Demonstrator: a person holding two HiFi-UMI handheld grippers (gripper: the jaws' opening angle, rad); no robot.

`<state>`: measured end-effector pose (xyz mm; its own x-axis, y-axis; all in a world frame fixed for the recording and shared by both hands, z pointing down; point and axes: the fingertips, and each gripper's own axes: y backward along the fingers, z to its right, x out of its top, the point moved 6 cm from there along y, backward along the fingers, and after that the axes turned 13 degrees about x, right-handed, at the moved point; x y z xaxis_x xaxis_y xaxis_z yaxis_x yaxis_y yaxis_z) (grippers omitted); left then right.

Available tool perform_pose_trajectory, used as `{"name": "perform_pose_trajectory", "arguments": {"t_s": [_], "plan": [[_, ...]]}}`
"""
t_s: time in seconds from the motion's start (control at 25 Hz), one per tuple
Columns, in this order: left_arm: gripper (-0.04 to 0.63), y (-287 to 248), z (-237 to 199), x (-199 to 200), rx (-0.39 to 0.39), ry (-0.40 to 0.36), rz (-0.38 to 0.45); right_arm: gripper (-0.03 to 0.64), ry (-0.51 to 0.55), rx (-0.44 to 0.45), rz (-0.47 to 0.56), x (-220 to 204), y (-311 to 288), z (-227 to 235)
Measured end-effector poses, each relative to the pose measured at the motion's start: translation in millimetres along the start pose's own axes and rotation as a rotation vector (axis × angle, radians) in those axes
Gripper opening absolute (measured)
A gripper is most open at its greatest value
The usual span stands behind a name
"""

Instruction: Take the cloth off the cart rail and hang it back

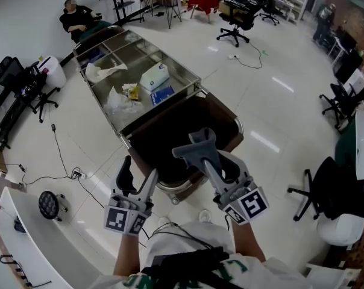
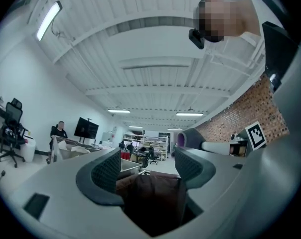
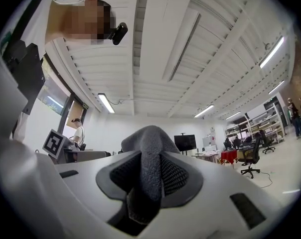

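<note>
A small grey cloth (image 3: 148,146) is pinched between the pads of my right gripper (image 3: 149,172), which is shut on it and points upward. In the head view the right gripper (image 1: 200,140) is raised over the near end of the steel cart, above its dark brown bag (image 1: 176,122) and the end rail (image 1: 170,188). My left gripper (image 1: 138,174) stands to the left of it, at the bag's near left corner. Its jaws are open with nothing held. In the left gripper view, the left gripper (image 2: 145,166) shows brown fabric (image 2: 153,198) beyond the gap.
The cart's steel tray (image 1: 188,71) holds a white box (image 1: 153,76), a blue pack and crumpled plastic. Office chairs stand at the far left (image 1: 25,86), back (image 1: 236,23) and right (image 1: 326,191). A cable (image 1: 61,161) runs on the floor left. A person sits at the back left (image 1: 76,18).
</note>
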<state>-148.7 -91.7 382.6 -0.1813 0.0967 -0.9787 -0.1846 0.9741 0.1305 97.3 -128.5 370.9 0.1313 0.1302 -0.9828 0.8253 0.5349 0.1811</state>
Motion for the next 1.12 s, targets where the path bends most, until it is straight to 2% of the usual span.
{"name": "perform_pose_trajectory", "arguments": {"t_s": [0.16,0.28,0.44,0.56,0.72,0.92,1.0,1.12], "plan": [[0.319,-0.1,5.9,1.9,-0.004,-0.011,-0.025,0.137,0.024,0.016,-0.011,1.8,-1.4,-4.5],[0.319,1.5,6.0,0.7,-0.004,0.008,-0.016,0.137,0.049,0.022,-0.03,0.8,-1.4,-7.6],[0.319,2.8,6.4,-2.7,0.0,0.023,-0.024,0.137,0.047,-0.004,-0.064,-6.3,4.8,-4.3],[0.319,3.6,5.1,-7.5,0.002,0.024,-0.034,0.138,0.009,-0.086,-0.088,-13.2,18.8,9.1],[0.319,4.3,1.9,-14.4,0.016,0.019,-0.044,0.14,-0.048,-0.254,-0.137,-26.4,47.6,41.9],[0.319,5.8,-2.5,-22.2,0.019,0.007,-0.042,0.144,-0.163,-0.462,-0.281,-73.5,77.4,90.3],[0.319,5.3,0.7,-23.0,0.007,0.005,-0.045,0.149,-0.217,-0.496,-0.34,-97.1,81.4,105.2],[0.319,3.5,10.3,-16.6,-0.014,0.012,-0.055,0.163,-0.29,-0.487,-0.361,-117.4,73.9,115.0]]}}
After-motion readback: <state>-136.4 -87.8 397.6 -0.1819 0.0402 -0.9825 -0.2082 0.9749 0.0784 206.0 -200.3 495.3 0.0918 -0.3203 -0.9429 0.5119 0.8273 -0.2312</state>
